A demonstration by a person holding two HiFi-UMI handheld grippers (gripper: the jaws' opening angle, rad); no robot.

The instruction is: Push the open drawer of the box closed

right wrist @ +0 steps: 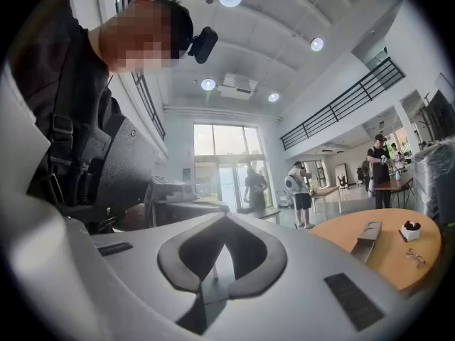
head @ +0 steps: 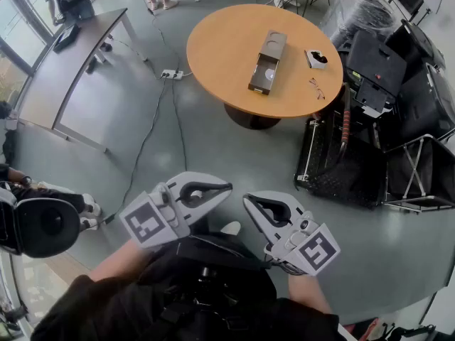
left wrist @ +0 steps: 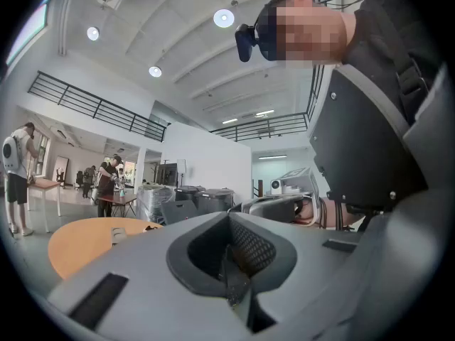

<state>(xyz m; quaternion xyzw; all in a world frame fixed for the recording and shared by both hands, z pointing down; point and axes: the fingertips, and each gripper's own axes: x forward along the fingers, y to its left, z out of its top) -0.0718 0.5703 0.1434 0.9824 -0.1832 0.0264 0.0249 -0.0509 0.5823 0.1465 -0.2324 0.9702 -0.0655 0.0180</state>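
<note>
A long grey-brown box (head: 273,45) lies on the round wooden table (head: 220,55), far ahead of me. Its drawer (head: 263,75) stands pulled out toward the table's near edge. Both grippers hang low by my body, well short of the table. My left gripper (head: 226,187) is shut and holds nothing; my right gripper (head: 249,200) is shut and empty too. The left gripper view has the left gripper (left wrist: 229,217) pointing upward past the table (left wrist: 75,244). In the right gripper view the right gripper (right wrist: 226,219) is in front and the box (right wrist: 368,240) is small at the right.
A small white box (head: 316,57) and a pair of glasses (head: 316,85) lie on the table's right side. Black cases and racks (head: 377,119) crowd the right. A power strip (head: 171,74) with cables lies on the floor. A long grey table (head: 64,69) stands at left.
</note>
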